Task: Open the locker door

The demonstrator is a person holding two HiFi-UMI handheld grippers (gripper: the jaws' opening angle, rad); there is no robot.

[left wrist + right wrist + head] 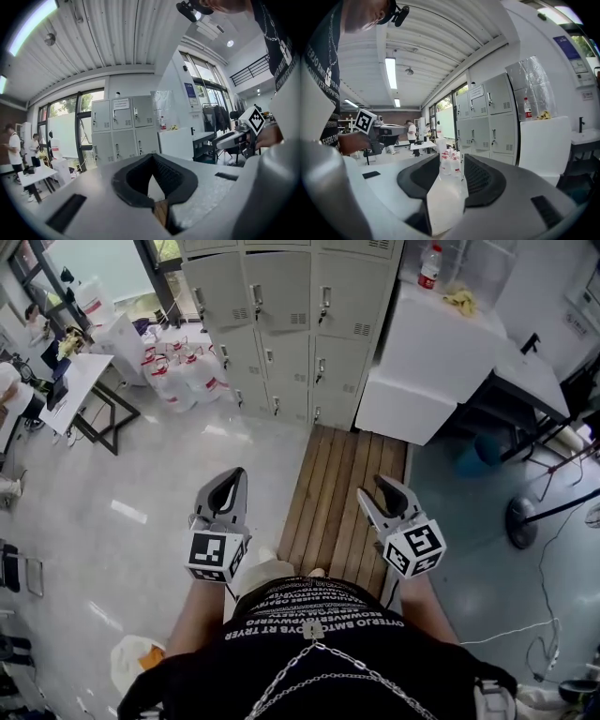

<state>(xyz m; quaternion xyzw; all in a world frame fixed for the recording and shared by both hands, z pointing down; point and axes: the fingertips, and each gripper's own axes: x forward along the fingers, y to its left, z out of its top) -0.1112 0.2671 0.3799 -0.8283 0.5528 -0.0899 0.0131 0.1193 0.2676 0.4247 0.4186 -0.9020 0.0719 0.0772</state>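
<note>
Lockers [281, 315]: grey bank at the top of the head view, at the far end of the planks [337, 493]; every door in view shut; a small latch on each; well apart from both grippers.
Left gripper [234, 476]: low ahead of the person, over pale floor just left of the planks; jaw tips pressed together, nothing in them; aimed toward the lockers.
Right gripper [384, 484]: over the right part of the planks; jaws spread, a clear gap between the pads, nothing in it; lockers and jugs show far off through the gap in its own view.
Cabinet [422, 362]: white, just right of the lockers; touching or not, cannot tell; bottle [429, 266] with a red cap on top, yellow object [461, 302] near it.
Jugs [183, 371]: white with red labels; clustered on the floor at the lockers' left.
Table [80, 381]: white top, dark legs; far left, well apart from the lockers.
Shirt [319, 643]: black with white print, chain across the chest; fills the bottom of the head view.
</note>
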